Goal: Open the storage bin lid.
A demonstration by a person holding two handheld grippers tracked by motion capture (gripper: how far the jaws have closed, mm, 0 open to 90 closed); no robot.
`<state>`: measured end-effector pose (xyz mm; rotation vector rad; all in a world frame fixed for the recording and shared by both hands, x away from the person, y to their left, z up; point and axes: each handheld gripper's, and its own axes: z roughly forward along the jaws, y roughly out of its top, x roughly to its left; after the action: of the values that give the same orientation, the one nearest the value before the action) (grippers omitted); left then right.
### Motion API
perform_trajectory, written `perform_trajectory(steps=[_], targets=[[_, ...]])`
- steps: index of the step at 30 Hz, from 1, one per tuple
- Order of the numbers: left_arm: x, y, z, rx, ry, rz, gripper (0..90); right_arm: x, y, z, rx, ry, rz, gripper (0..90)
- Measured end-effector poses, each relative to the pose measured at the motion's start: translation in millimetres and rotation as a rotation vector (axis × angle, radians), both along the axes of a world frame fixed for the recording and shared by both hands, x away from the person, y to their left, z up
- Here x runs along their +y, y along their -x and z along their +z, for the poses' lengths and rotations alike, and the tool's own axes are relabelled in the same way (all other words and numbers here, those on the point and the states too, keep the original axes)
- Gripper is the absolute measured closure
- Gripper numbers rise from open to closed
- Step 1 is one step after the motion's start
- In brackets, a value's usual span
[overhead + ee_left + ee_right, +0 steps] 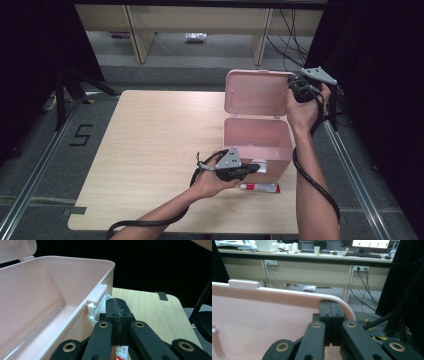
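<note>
Pink glossy plastic box (257,140), rounded lid (257,93) upright, perhaps pinched by right gripper (299,86).

Left forearm: bare, enters from the near edge and angles up toward the middle. Left hand (209,181): wrapped around the body of the left black two-jaw hand-held gripper (254,168), grey three-cornered plate uppermost, black cable looping back beneath the wrist. Gripper lies roughly level, pointing to the person's right. Jaws: pressed flat together, pad against pad, nothing between them.

Right forearm: bare, rises nearly straight from the near edge, wrist extended. Right hand (304,111): raised higher and farther out than the left, gripping the right black two-jaw hand-held gripper (331,307) from below; grey plate on top, cable trailing down along the forearm. Jaws: fully closed, pads meeting.
</note>
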<state>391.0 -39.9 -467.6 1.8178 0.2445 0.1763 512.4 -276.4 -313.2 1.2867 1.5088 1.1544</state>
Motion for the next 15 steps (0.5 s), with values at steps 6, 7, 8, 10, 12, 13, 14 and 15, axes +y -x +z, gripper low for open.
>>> perform_trajectory(steps=[6,7,8,10,12,13,14,15], targets=[[0.0,0.0,0.0,0.0,0.0,0.0,89.7,-1.5,-3.2,-0.5,0.005,-0.001,0.001,90.0],[0.0,-0.1,-0.1,0.0,0.0,0.0,89.8,-1.5,-3.1,-0.5,0.008,-0.002,-0.004,90.0],[0.0,-0.1,-0.1,0.0,0.0,0.0,89.8,-1.5,-3.1,-0.5,0.008,-0.002,-0.004,90.0],[0.0,0.0,0.0,0.0,0.0,0.001,89.8,-1.1,-4.5,-1.2,0.019,-0.02,-0.013,90.0],[0.0,0.0,-0.1,0.0,0.0,0.0,89.8,-2.7,-6.7,-2.6,0.013,0.006,-0.006,90.0],[-0.1,0.1,-0.1,0.0,0.0,0.001,89.8,-1.5,-6.9,-3.1,0.023,-0.007,-0.01,90.0],[0.0,0.0,0.0,0.0,-0.001,0.0,89.8,-2.1,-7.9,-3.7,0.021,0.004,-0.002,90.0],[0.0,0.0,0.0,0.0,0.0,0.0,89.8,-2.2,-8.4,-5.1,0.023,0.006,-0.003,90.0]])
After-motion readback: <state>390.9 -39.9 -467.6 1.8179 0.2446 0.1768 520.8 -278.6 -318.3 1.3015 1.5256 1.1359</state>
